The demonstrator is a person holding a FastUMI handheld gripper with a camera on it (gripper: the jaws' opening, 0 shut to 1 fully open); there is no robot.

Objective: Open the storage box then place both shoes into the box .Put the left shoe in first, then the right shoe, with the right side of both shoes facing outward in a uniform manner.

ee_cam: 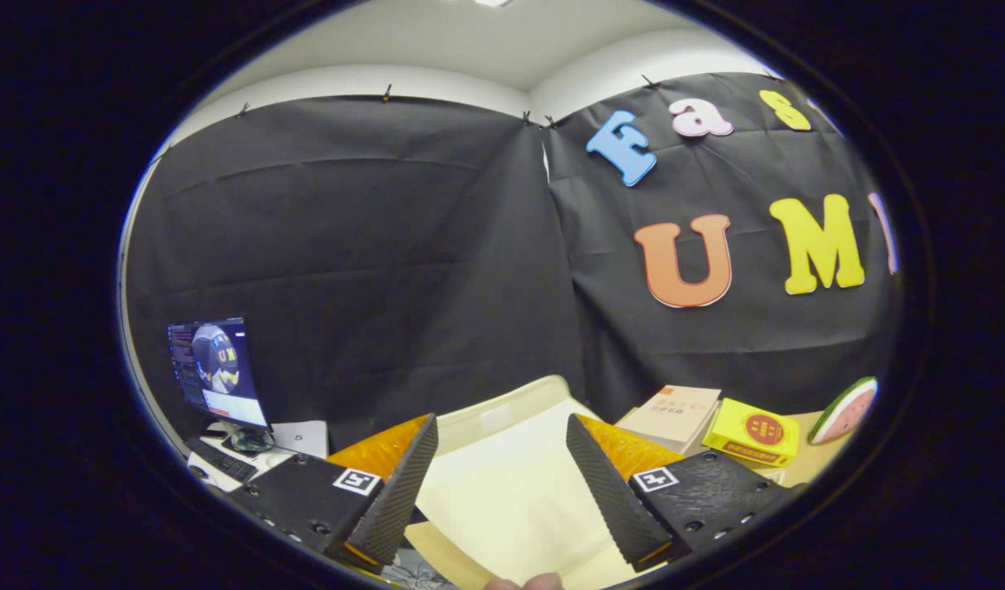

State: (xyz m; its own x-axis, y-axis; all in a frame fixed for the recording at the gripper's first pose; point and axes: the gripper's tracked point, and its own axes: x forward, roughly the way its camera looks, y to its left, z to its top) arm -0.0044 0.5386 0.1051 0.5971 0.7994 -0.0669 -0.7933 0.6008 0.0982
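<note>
Storage box point(510, 483): pale cream all over, plain, lid surface unpatterned; lies between the spread fingers of the gripper point(502, 483), nothing pinched.

Book point(672, 414), at 1 o'clock beyond the fingers: beige cover, faint reddish print.

Small box point(752, 433) just beside it: bright yellow, red round emblem, red strip on the edge.

Watermelon-slice toy point(846, 410), 2 o'clock: red flesh, green rind, thin white band.

Monitor point(217, 373), 10 o'clock: dark screen, blue and yellow patches, white strip low down.

Keyboard point(224, 463): black.

Table point(805, 467): light tan.

Booth wall point(371, 246): black cloth.

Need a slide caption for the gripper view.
Open tool poised over the cream storage box, fingers apart; books beyond.
</note>
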